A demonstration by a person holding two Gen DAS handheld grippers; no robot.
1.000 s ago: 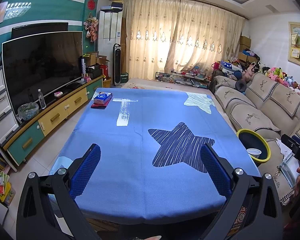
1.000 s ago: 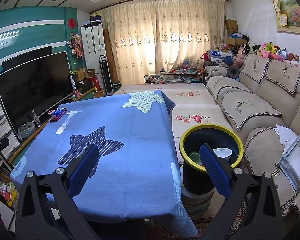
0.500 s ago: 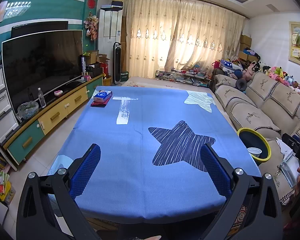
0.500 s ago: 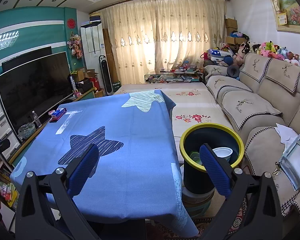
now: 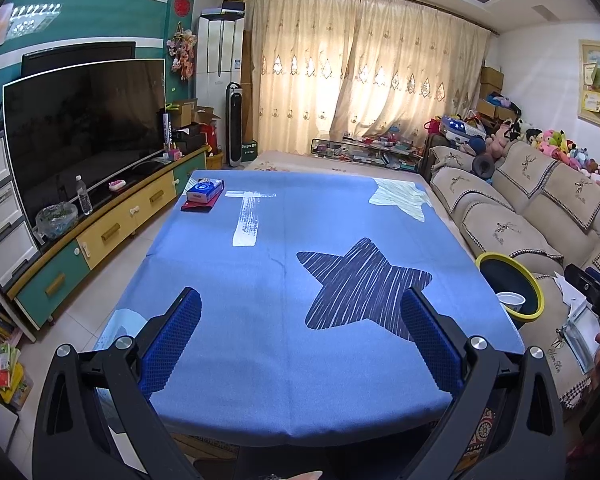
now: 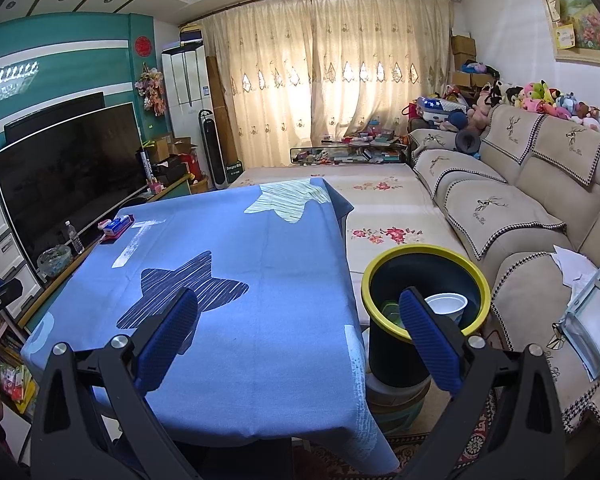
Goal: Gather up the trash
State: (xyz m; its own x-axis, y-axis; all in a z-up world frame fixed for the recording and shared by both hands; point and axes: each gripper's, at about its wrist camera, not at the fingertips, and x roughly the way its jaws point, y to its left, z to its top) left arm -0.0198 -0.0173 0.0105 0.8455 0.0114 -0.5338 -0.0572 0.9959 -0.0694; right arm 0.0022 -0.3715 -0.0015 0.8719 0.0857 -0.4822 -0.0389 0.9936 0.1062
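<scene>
A living room seen from two hand-held claws, both held above the near edge of a bench (image 5: 284, 360) covered in a blue cloth printed with stars. The left claw (image 5: 300, 312) has its blue-padded fingers spread wide with nothing between them; it looks straight down the length of the bench. The right claw (image 6: 298, 308) is likewise spread wide and holds nothing; it sits toward the bench's right corner and looks partly past the bench edge. The left view shows the whole bench top, including a small blue box (image 5: 205, 191) lying on a red booklet at the far left corner, and only a sliver of the bin at the right edge. The right view shows the same blue box (image 6: 118, 225) as a small distant shape, but gives a clear look into the trash bin (image 6: 420, 252), a dark round bin with a yellow rim standing on the floor between the bench and a beige sofa (image 6: 520, 208). Inside the bin lies a white cup (image 6: 446, 305) beside something green that is hard to make out. The bin sits just beyond the right claw's right finger, which overlaps its rim in the view; from the left claw the bin (image 5: 538, 300) is well off to the right. A dark television (image 5: 84, 132) stands along the left wall.
</scene>
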